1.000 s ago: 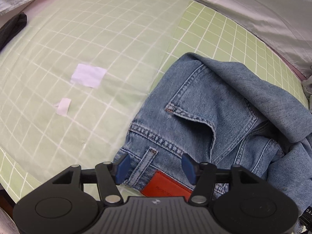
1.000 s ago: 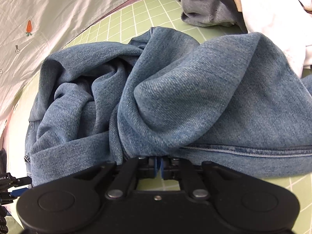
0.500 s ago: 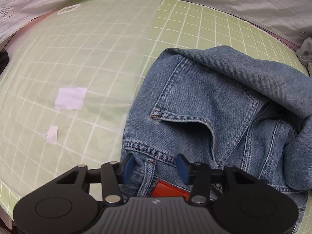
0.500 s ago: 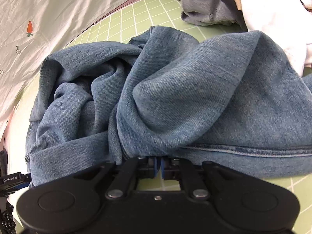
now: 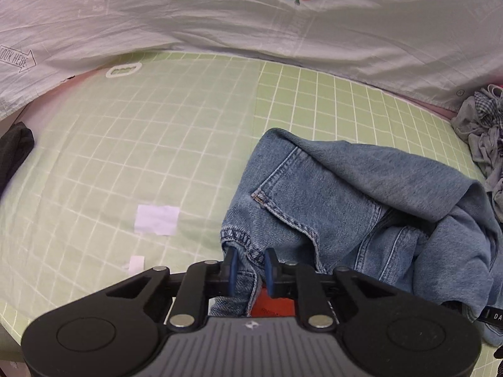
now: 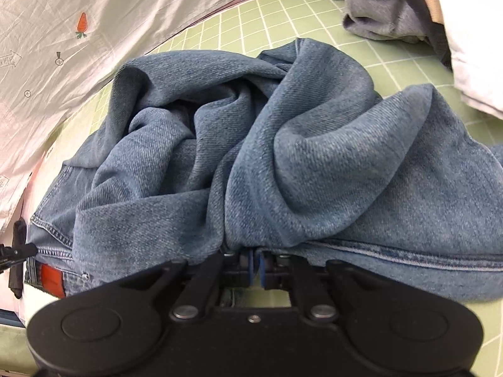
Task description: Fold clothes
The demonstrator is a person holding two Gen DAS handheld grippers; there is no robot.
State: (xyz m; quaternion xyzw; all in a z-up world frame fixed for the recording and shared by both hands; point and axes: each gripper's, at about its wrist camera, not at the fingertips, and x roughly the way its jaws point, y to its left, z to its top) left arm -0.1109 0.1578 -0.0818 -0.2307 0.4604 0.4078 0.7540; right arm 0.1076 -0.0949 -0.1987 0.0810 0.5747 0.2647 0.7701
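Observation:
A pair of blue jeans (image 5: 339, 207) lies crumpled on the green grid mat (image 5: 176, 138). In the left wrist view my left gripper (image 5: 250, 262) is closing its jaws on the jeans' waistband (image 5: 243, 245), with the denim bunched between the blue pads and lifted off the mat; the orange leather patch (image 5: 272, 306) sits just below. In the right wrist view my right gripper (image 6: 255, 265) is shut on a fold of the jeans (image 6: 283, 169) near a long hem seam (image 6: 408, 253). The heap of denim rises in front of it and hides the mat beneath.
A white sheet with carrot prints (image 5: 251, 15) borders the mat's far side. Two white paper scraps (image 5: 156, 220) lie left of the jeans. A dark cloth (image 5: 14, 147) sits at the left edge. Grey and white garments (image 6: 393, 9) are piled at the right.
The left gripper's jaws have closed onto the waistband and lifted it up. The right gripper has stayed shut on its fold and shifted sideways, dragging the denim with it.

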